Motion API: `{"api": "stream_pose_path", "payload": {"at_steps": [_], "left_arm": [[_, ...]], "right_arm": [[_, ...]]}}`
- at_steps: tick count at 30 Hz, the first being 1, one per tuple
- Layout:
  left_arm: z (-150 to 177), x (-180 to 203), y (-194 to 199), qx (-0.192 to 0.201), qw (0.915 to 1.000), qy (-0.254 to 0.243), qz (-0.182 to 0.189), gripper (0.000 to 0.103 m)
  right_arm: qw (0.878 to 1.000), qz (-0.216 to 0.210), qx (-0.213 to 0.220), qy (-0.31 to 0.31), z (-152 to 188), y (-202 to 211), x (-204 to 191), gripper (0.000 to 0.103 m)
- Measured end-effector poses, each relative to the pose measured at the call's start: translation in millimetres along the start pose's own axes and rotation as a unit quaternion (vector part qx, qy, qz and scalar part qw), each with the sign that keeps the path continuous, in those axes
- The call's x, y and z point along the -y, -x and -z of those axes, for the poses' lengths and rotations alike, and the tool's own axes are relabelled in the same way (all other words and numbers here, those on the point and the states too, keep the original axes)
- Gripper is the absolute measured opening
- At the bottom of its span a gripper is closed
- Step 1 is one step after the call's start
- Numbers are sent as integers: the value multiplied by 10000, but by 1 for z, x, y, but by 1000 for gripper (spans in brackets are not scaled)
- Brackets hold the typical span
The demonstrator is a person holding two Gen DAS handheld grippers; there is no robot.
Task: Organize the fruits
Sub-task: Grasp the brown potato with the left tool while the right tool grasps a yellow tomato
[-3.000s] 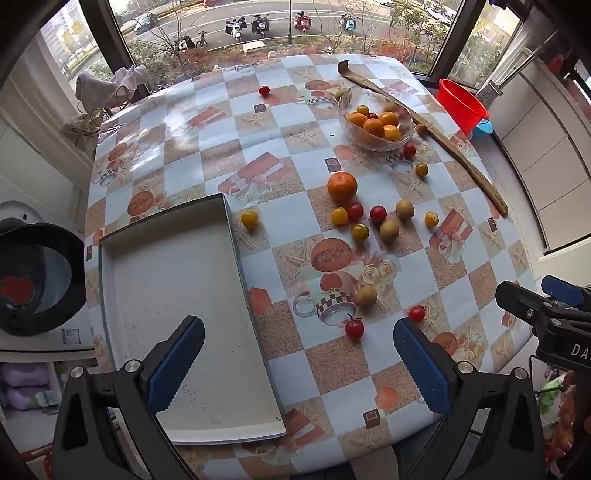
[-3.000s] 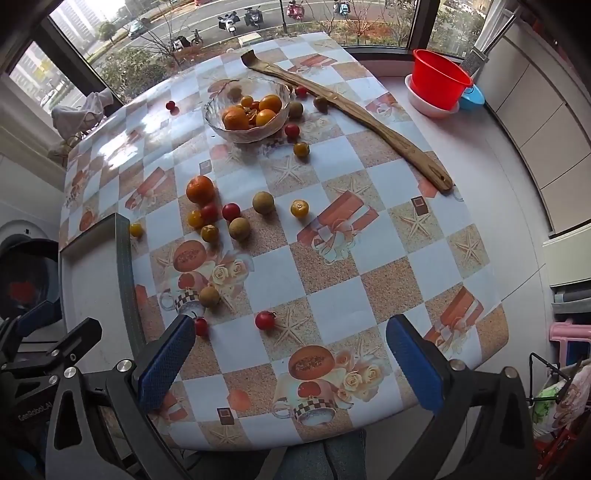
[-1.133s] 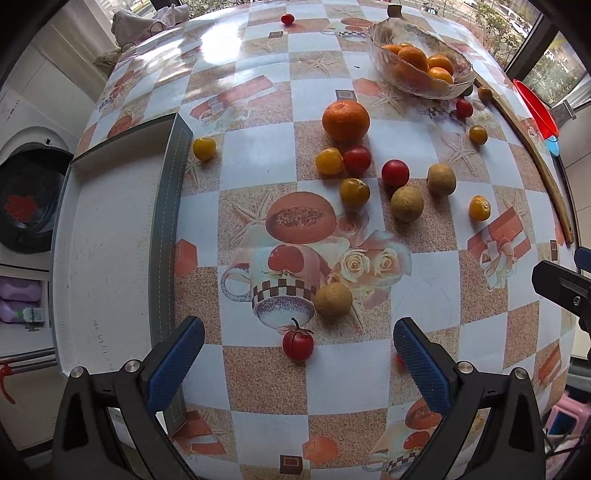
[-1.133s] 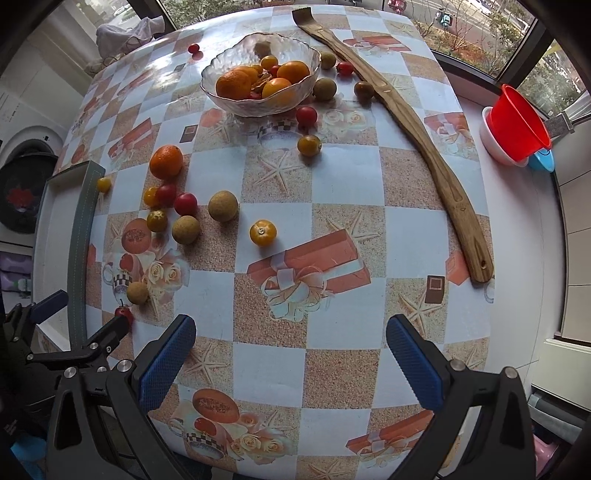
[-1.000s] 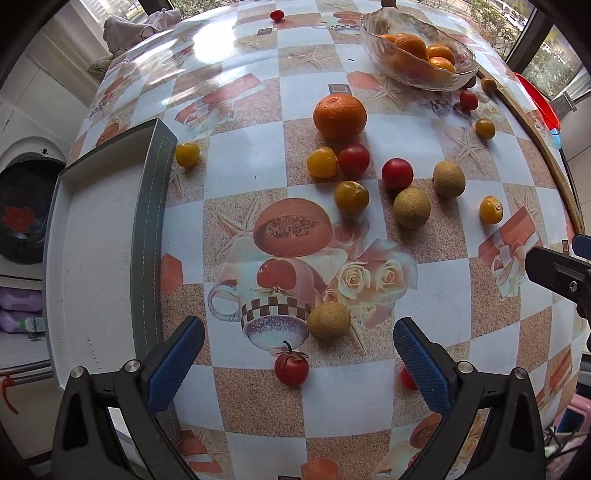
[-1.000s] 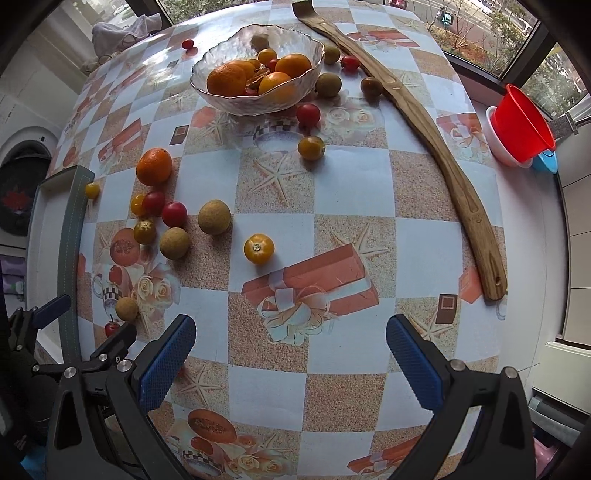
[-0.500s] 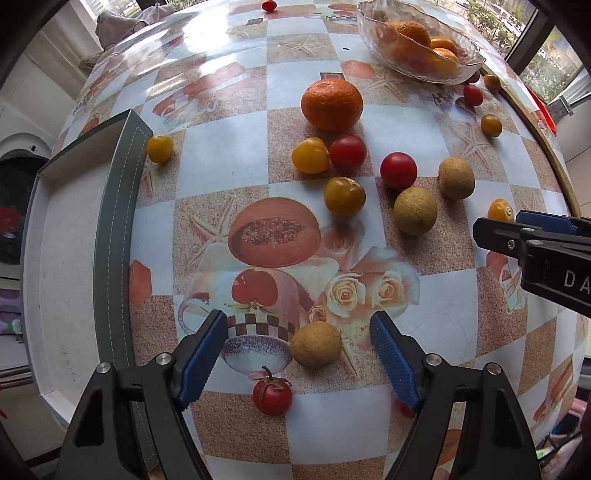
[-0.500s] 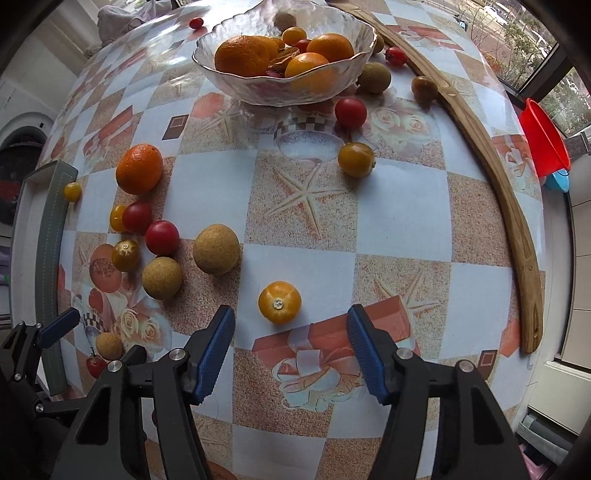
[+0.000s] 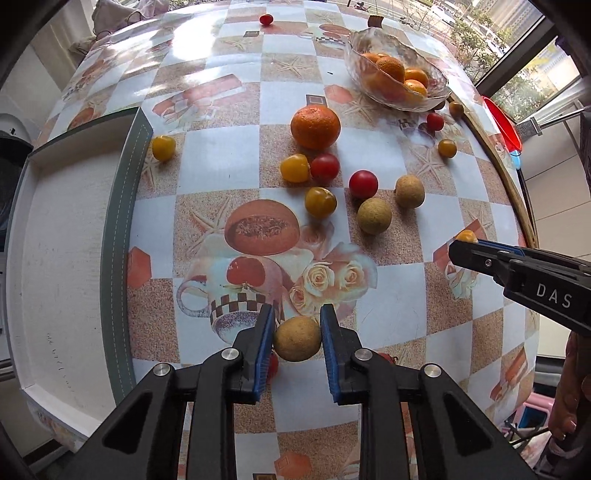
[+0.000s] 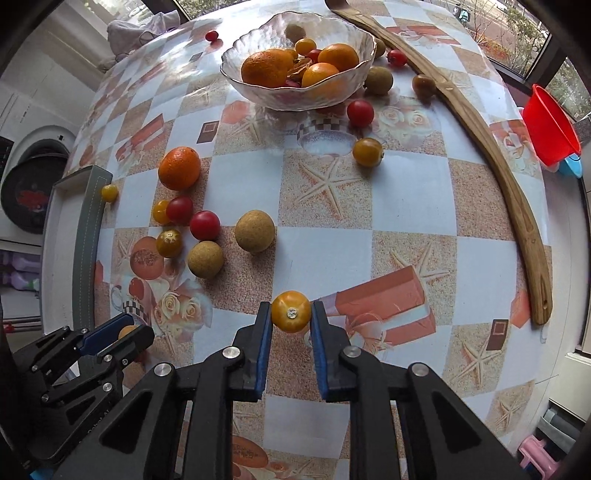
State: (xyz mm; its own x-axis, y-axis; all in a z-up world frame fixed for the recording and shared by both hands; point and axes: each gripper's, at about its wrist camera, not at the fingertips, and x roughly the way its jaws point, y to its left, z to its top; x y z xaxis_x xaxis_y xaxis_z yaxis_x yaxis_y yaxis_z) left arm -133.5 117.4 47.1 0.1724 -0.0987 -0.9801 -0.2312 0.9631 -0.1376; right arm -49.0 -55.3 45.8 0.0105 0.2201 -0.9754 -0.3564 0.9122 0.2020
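Observation:
My left gripper (image 9: pixel 297 325) is shut on a tan longan (image 9: pixel 297 338) low on the tablecloth. My right gripper (image 10: pixel 291 317) is shut on an orange cherry tomato (image 10: pixel 291 311); it also shows at the right of the left wrist view (image 9: pixel 466 243). Loose fruit lies ahead: a big orange (image 9: pixel 314 126), red tomatoes (image 9: pixel 363 184), yellow tomatoes (image 9: pixel 320 202) and two longans (image 9: pixel 373 215). A glass bowl (image 10: pixel 295 96) holds oranges and small fruit. A red tomato (image 9: pixel 272 365) sits half hidden behind my left finger.
A white tray with a grey rim (image 9: pixel 118 236) lies at the left, with a yellow tomato (image 9: pixel 163 147) beside it. A long wooden stick (image 10: pixel 491 155) runs along the right side. A red bucket (image 10: pixel 550 125) stands beyond it. A lone red tomato (image 9: pixel 265 19) sits far back.
Both grippers dropped toward the table and moved forward. The left closed around the longan and the right closed around the orange tomato.

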Motion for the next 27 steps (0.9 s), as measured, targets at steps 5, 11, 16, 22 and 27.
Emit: {"api": "stream_pose_path", "payload": {"at_steps": [5,11,16,22,27], "left_arm": [[15,-25,23,133,9999,89,-26,27],[26,-60,41,302,9990,311,-120,27],[31,-106,53,446,9975,480,-249,27],[39,-174,52,318,9969,463,-544,27],[44,-220,37,156,9959,516,-722,27]], "right_arm": [[9999,-158,33,-34,13,9,-14,22],[9996,-285,76,44,18,15,-52,22],[9986,-414,86,315,19,15,-107,22],[9969,-543,73,561,10,0,-193,22],[9954,-517,31,807,0,-26,-255,22]]}}
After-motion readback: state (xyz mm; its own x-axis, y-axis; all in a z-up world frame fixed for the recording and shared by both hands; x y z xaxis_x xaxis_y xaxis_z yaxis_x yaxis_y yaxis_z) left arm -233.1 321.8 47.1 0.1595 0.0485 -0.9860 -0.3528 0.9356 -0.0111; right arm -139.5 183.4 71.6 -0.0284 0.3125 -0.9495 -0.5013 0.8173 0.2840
